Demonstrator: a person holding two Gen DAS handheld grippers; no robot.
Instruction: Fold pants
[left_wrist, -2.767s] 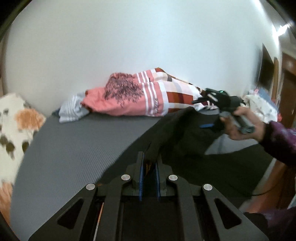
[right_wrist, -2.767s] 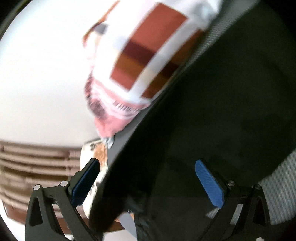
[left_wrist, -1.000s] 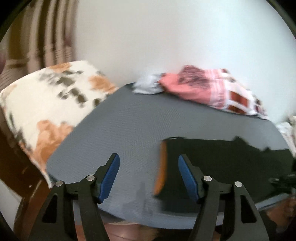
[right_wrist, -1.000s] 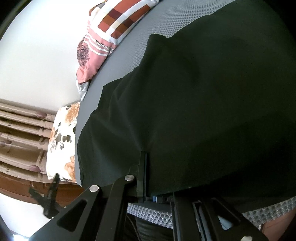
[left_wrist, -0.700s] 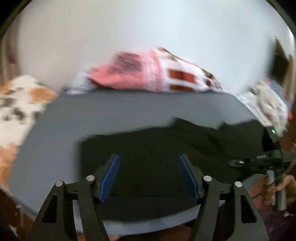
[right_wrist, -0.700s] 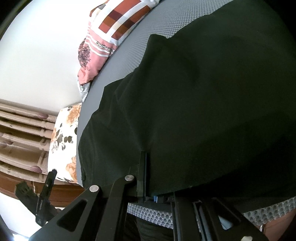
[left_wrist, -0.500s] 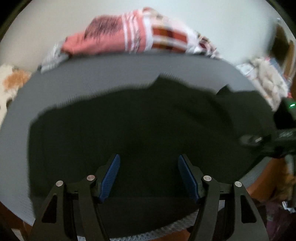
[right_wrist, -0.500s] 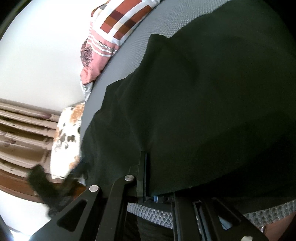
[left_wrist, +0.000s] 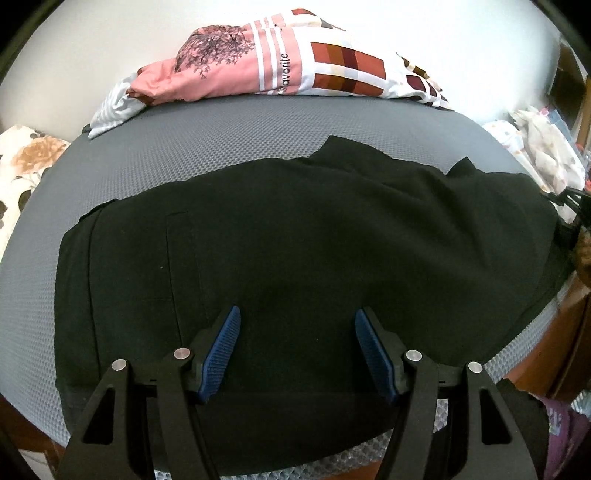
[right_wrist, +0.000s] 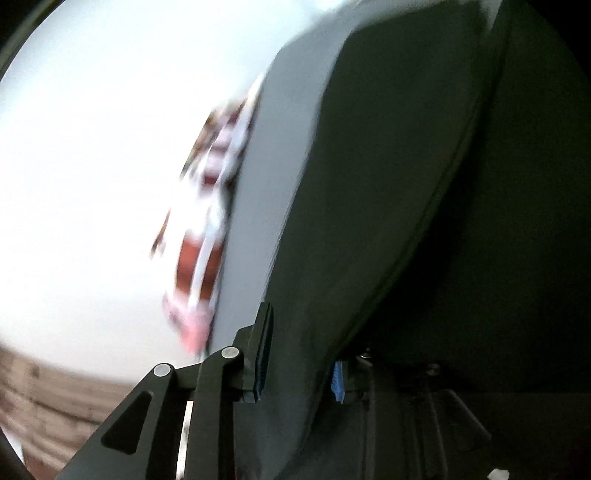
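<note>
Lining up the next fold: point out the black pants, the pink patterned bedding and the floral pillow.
black pants (left_wrist: 314, 240), left wrist view, middle of the spread cloth.
pink patterned bedding (left_wrist: 229, 74), left wrist view, pink part.
floral pillow (left_wrist: 22, 162), left wrist view, visible corner.

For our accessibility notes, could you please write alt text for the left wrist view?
Black pants lie spread flat across a grey mat, with the open left gripper hovering above their near edge, nothing between its blue pads. A pink patterned cloth is bunched at the mat's far edge against a white wall.
</note>
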